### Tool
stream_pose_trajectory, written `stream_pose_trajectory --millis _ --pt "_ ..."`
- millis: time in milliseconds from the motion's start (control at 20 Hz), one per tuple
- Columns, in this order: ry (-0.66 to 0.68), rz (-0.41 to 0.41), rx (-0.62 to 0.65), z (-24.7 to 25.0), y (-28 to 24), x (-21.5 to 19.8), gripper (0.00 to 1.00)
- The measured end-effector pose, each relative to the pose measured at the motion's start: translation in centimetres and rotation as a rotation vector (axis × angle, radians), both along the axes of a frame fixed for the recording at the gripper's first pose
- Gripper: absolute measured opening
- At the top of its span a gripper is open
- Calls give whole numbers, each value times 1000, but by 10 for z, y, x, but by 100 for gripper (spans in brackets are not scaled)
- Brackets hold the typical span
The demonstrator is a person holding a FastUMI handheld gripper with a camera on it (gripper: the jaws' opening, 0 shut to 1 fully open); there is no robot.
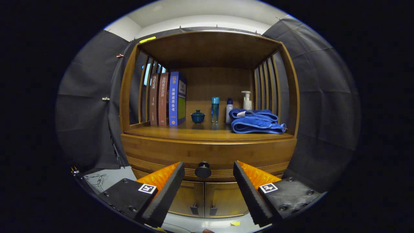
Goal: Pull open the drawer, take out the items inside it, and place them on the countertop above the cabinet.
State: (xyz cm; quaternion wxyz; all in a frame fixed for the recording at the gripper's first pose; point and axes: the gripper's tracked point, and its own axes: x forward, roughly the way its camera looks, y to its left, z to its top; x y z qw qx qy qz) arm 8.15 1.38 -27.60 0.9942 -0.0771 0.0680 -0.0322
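Gripper (208,181): fingers spread wide, holding nothing, levelled at the drawer (207,155), evidently to straddle its black knob (203,170), which sits between and just beyond the tips. Drawer: shut, contents hidden. Countertop (194,132), above and beyond: books (168,98) upright to the left, folded blue towel (255,121) to the right, leaving bare wood between for the drawer's items.

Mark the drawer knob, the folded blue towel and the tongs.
drawer knob (203,170): gripper view, its round black face.
folded blue towel (255,122): gripper view, middle of the folds.
tongs (208,184): gripper view, open, the gap between their tips.
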Motion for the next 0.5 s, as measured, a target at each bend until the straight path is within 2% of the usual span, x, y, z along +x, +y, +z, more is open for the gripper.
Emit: stream_pose_trajectory --millis 150,350,450,500 --pt "51 4 26 -21 1 18 100" --pt "55 -11 32 -27 0 38 100" --pt "90 -34 36 -38 -6 55 94" --pt "95 -38 48 -42 -8 60 86"
